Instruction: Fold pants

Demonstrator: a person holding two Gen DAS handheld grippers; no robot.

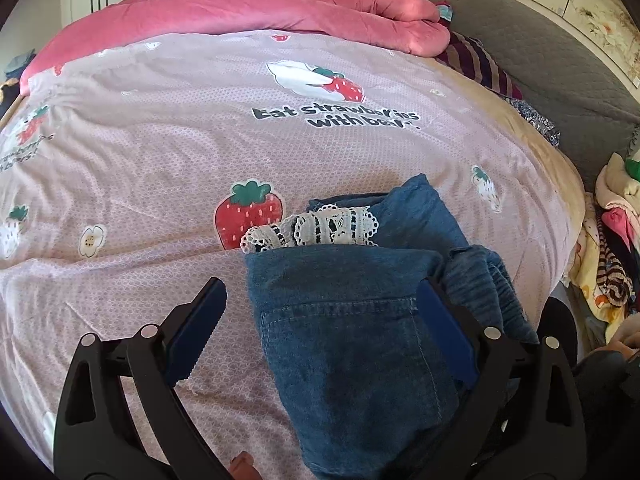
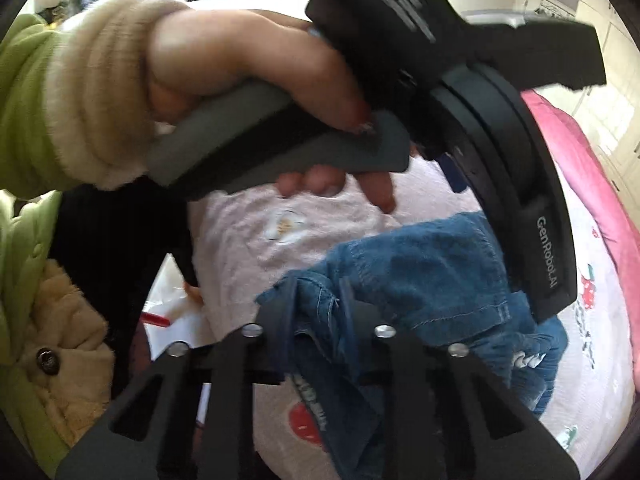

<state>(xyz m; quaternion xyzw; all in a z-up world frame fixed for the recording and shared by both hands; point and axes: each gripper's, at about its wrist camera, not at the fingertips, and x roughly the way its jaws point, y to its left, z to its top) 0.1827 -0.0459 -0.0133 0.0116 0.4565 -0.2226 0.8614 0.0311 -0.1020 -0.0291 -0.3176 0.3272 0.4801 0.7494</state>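
Observation:
The blue denim pants (image 1: 352,320) with a white lace trim (image 1: 316,226) lie bunched on the pink strawberry bedsheet (image 1: 160,152). My left gripper (image 1: 320,300) is open, its blue-padded fingers (image 1: 200,328) standing either side of the pants' back pocket. In the right wrist view my right gripper (image 2: 320,300) is shut on a fold of the pants (image 2: 420,272), lifting it. The left gripper's body (image 2: 520,184) and the person's hand (image 2: 248,76) fill the top of that view.
A pink quilt (image 1: 280,8) lies rolled at the far side of the bed. A grey cover (image 1: 560,72) and striped cloth (image 1: 476,64) are at the right. A heap of clothes (image 1: 616,240) lies past the bed's right edge.

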